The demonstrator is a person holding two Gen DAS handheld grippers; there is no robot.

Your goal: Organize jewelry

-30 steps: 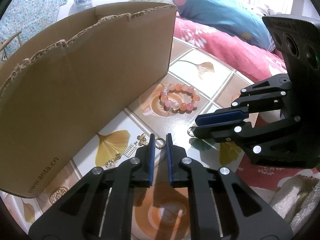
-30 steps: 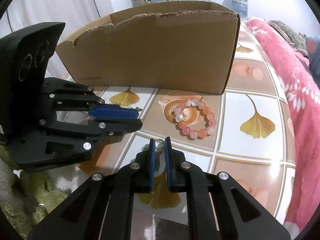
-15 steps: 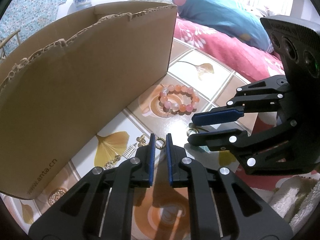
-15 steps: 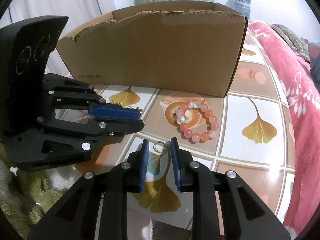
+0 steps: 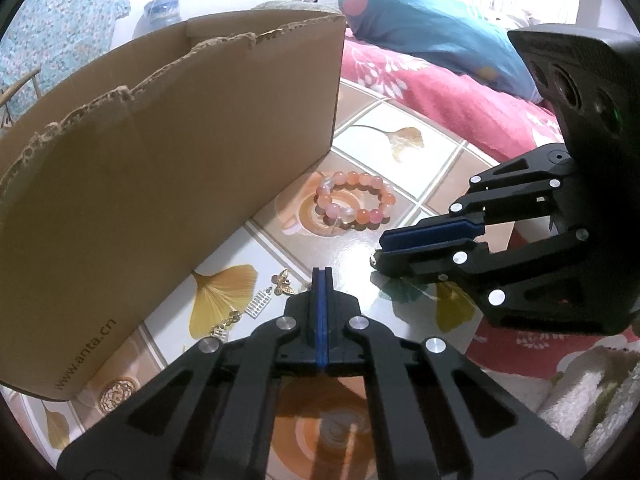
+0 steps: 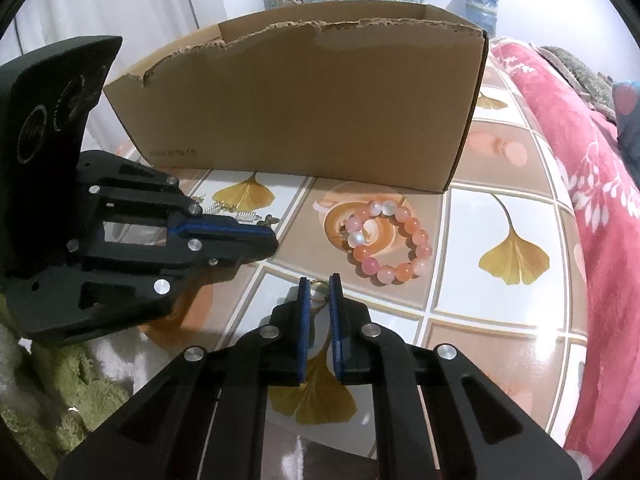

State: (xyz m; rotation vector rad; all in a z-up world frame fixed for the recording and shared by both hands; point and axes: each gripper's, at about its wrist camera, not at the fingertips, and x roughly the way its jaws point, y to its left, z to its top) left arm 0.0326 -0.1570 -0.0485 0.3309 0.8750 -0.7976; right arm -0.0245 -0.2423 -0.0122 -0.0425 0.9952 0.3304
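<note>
Jewelry lies on a tiled table point(image 5: 404, 152) in the left wrist view. The left claw point(image 5: 322, 270) is closed, its blue pads pressed flat together, and nothing shows between them. Just left of its tips lie a butterfly charm point(image 5: 283, 282) and other small gold charms point(image 5: 260, 304). A round gold piece point(image 5: 116, 394) sits further back on the left, by the near corner of the box point(image 5: 160, 160). The box wall fills the left side ahead of the claw. The bead bracelet point(image 5: 362, 216) lies ahead and slightly right, close to the box. The right claw point(image 5: 378, 250) reaches in from the right with its tips near the left claw's tips but apart from them. A red blanket point(image 5: 460, 96) lies beyond.

From the right wrist, the right claw point(image 6: 318, 280) is closing on a small gold ring point(image 6: 319, 289). The ring sits at the very tips, a pad against each side. The bracelet point(image 6: 370, 266) lies just ahead and to the right. The box point(image 6: 300, 100) stands across the view beyond. The left claw point(image 6: 274, 240) comes in from the left, shut. Charms point(image 6: 244, 214) lie just past its tips.
</note>
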